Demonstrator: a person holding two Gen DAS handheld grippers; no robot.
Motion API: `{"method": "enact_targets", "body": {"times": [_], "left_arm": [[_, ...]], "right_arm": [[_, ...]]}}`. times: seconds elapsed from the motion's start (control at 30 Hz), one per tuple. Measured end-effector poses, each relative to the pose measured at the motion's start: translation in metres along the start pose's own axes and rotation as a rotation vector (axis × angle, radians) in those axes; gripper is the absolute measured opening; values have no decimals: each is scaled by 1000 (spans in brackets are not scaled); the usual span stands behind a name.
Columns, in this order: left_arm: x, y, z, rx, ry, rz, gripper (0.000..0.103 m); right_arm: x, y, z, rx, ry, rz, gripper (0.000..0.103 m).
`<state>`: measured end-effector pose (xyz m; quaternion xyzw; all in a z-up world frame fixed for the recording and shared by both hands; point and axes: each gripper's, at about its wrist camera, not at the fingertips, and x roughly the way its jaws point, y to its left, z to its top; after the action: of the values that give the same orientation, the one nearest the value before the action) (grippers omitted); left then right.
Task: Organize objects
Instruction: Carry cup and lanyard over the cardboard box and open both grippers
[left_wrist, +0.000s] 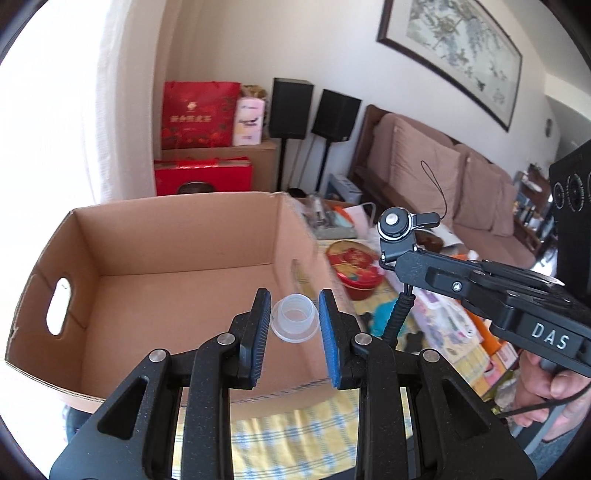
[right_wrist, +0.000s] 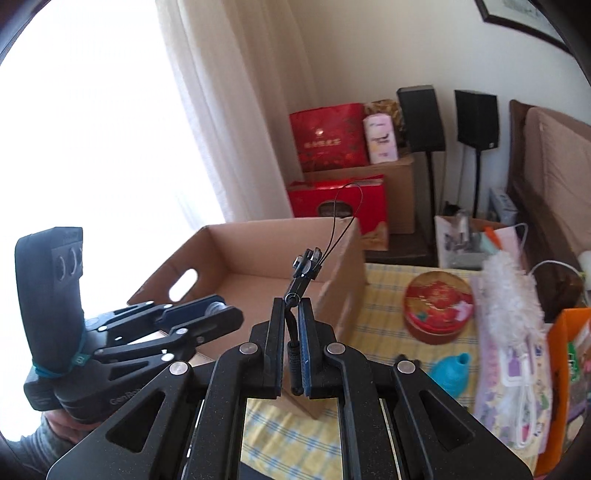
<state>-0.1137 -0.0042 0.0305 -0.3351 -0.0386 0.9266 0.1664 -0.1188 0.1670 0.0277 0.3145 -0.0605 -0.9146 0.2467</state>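
Left gripper (left_wrist: 291, 323) hangs over the cardboard box (left_wrist: 177, 266), jaws spread wide, a clear ribbed plastic cap (left_wrist: 294, 319) loose between the pads, seemingly dropping in. At three o'clock the right gripper (right_wrist: 291, 345) pinches a black corded strap (right_wrist: 293, 354), its metal clip (right_wrist: 308, 266) up, probably boxed next.
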Motion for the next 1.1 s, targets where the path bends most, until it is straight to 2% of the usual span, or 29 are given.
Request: {"method": "enact_targets", "body": {"times": [0.37, 0.67, 0.87, 0.93, 0.97, 1.03, 1.1], "left_arm": [[16, 30, 1, -32, 22, 45, 25], [34, 34, -8, -31, 70, 58, 25], [46, 30, -15, -33, 100, 48, 26], [47, 29, -16, -41, 105, 45, 39], [47, 30, -15, -47, 101, 44, 48], [43, 30, -15, -57, 83, 30, 56], [39, 31, -13, -63, 66, 25, 76]], "right_arm": [[43, 16, 21, -8, 43, 42, 6], [73, 13, 0, -4, 130, 21, 6], [70, 13, -5, -31, 156, -30, 10], [64, 10, -5, -29, 145, -43, 14], [61, 9, -4, -25, 140, -44, 19], [53, 6, -2, -22, 122, -53, 21], [43, 3, -1, -19, 100, -66, 22]]}}
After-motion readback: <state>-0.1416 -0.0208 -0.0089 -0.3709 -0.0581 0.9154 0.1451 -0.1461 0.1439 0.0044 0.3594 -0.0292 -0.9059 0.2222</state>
